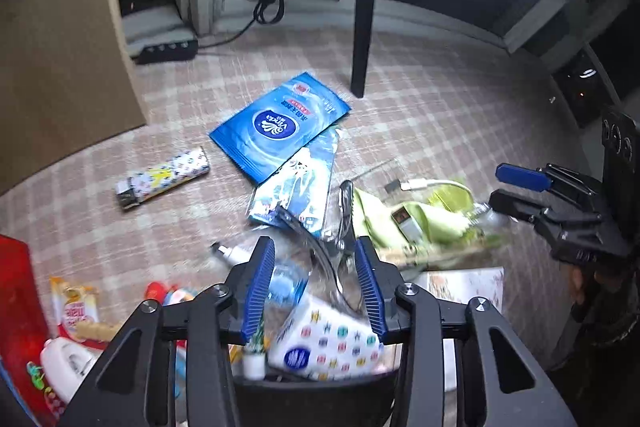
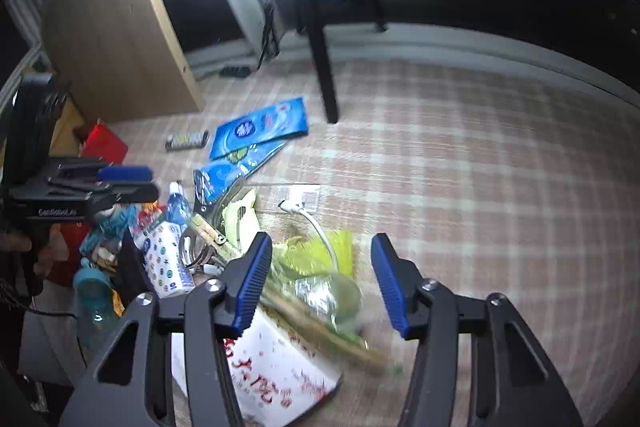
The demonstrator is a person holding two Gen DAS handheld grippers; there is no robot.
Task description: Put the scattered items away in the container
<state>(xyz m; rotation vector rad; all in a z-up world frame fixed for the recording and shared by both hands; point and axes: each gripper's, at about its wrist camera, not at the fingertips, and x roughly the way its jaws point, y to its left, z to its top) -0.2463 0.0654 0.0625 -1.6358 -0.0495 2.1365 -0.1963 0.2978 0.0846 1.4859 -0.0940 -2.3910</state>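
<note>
Task barely begun: blue wet-wipe pack point(image 1: 280, 125), patterned lighter point(image 1: 162, 177), green plastic wrapper point(image 2: 316, 259) are left scattered on checked cloth point(image 2: 480, 167). Left gripper point(image 1: 316, 285) and right gripper point(image 2: 320, 283) are held part-spread, nothing pinched. Container not clearly identified.

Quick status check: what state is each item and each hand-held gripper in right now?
Left hand-held gripper: open, holding nothing.
Right hand-held gripper: open, holding nothing.
Blue wipes pack: flat on the plaid cloth.
Lighter: lying on its side, apart from the pile.
Tissue pack: tilted in the pile.
</note>
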